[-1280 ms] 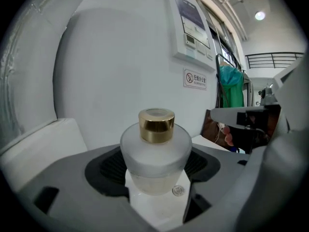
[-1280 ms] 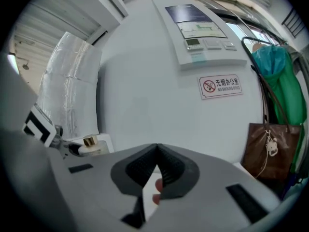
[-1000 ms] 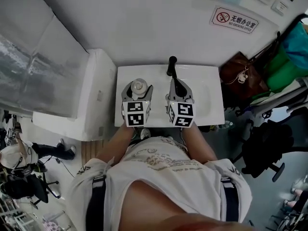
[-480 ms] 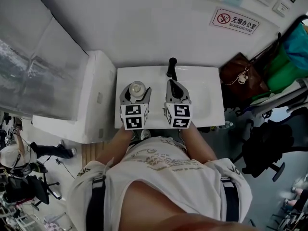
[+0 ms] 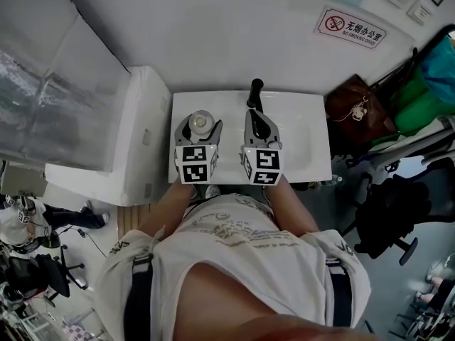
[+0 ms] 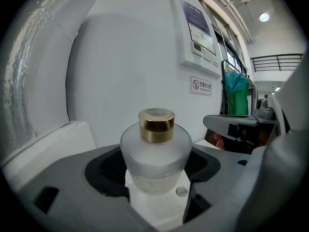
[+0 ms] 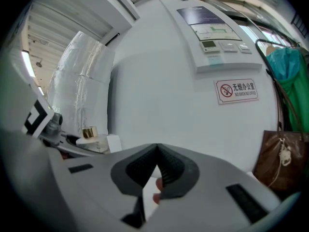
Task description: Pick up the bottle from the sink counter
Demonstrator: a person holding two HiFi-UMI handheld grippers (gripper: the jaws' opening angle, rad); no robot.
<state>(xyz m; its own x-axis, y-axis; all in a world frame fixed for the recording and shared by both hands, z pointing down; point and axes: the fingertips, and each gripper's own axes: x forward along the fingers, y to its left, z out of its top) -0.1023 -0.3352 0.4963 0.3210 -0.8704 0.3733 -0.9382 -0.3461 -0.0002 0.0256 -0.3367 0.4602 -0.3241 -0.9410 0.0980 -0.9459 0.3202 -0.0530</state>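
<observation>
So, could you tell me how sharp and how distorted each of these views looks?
Head view: evenly lit, sharp, the sink counter only mildly bowed. Left gripper view: strong fisheye with black corners, the frosted bottle crisp, a ceiling lamp glaring top right. Right gripper view: same fisheye, wall sign legible, the near jaws slightly soft.
</observation>
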